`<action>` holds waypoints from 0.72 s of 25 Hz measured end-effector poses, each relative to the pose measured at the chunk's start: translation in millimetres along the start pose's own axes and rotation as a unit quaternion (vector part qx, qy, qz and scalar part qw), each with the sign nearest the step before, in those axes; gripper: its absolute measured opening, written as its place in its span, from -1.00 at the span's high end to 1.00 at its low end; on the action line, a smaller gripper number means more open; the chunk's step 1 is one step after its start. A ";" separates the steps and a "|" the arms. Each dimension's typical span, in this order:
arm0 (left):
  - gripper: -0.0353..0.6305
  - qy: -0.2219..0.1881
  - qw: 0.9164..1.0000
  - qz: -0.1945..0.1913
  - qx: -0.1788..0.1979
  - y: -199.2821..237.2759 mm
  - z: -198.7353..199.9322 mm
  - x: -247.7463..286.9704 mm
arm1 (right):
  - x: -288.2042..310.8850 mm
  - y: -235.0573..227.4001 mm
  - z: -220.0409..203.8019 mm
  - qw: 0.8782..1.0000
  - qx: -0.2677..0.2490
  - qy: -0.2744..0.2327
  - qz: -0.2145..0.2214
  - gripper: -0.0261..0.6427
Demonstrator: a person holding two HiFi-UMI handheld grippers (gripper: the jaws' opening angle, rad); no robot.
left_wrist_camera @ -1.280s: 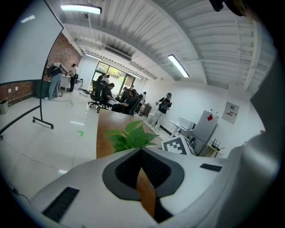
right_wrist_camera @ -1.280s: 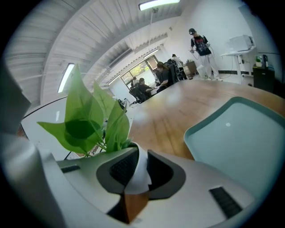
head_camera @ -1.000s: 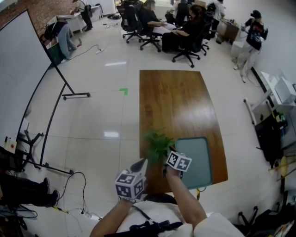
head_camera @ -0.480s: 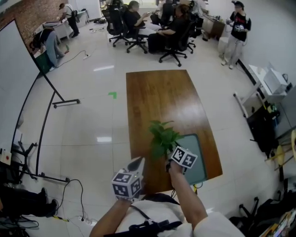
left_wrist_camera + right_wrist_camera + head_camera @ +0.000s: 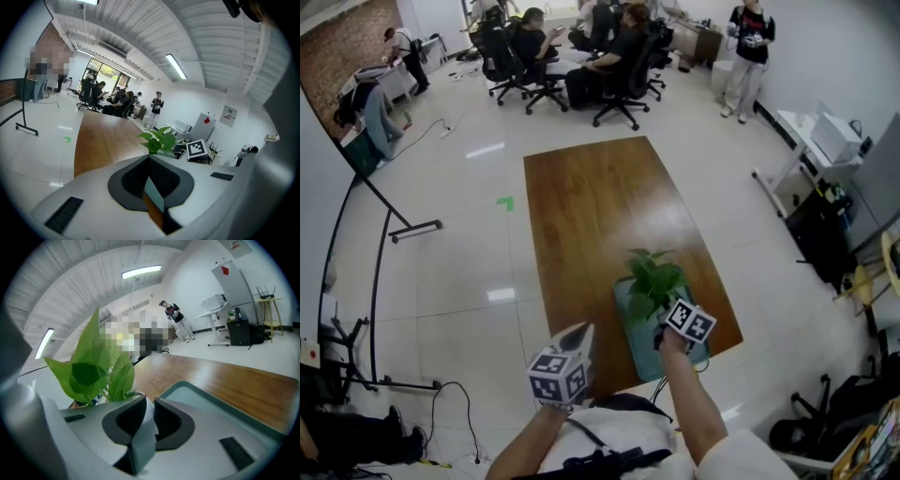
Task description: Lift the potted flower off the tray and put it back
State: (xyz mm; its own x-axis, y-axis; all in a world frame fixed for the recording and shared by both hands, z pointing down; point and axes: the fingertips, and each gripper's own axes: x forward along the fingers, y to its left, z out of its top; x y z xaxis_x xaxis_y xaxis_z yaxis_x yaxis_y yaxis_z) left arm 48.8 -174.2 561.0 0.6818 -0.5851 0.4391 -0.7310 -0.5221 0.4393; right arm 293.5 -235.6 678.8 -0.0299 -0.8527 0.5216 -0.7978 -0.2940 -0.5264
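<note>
The potted flower (image 5: 654, 277), green leaves in a white pot (image 5: 148, 417), is over the near left part of the teal tray (image 5: 639, 352). The tray lies at the near right corner of the wooden table (image 5: 591, 206). My right gripper (image 5: 662, 325) is shut on the pot's rim, with the leaves (image 5: 93, 366) rising to the left of its jaws and the tray (image 5: 199, 397) just below. I cannot tell whether the pot touches the tray. My left gripper (image 5: 579, 334) hangs at the table's near edge, shut and empty. Its own view shows the flower (image 5: 159, 139) ahead to the right.
Several people sit on office chairs (image 5: 609, 80) beyond the table's far end, and one person stands (image 5: 745, 47) at the back right. A whiteboard stand (image 5: 384, 225) is on the floor at the left. A desk with a printer (image 5: 825, 141) stands at the right.
My right gripper has carried the flower to the right, from over the bare wood beside the tray to over the tray. The left gripper has stayed at the table's near edge.
</note>
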 end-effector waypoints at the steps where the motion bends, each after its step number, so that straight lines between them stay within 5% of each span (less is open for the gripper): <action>1: 0.90 0.002 1.000 -0.001 0.000 -2.3 -0.9 2.6 | -1.5 -7.6 1.2 1.000 0.003 -0.001 -0.005 0.74; 18: 0.91 0.016 1.000 -0.001 -0.002 -9.3 -8.3 13.7 | -3.9 -44.9 -8.4 0.999 0.033 0.000 -0.015 0.71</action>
State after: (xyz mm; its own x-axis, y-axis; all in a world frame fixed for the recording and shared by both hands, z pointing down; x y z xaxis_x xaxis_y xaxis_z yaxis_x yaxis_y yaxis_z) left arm 65.1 -172.1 569.4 0.6843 -0.5629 0.4634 -0.7291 -0.5216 0.4431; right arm 324.4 -215.5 706.0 -0.0059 -0.8428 0.5382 -0.7566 -0.3481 -0.5535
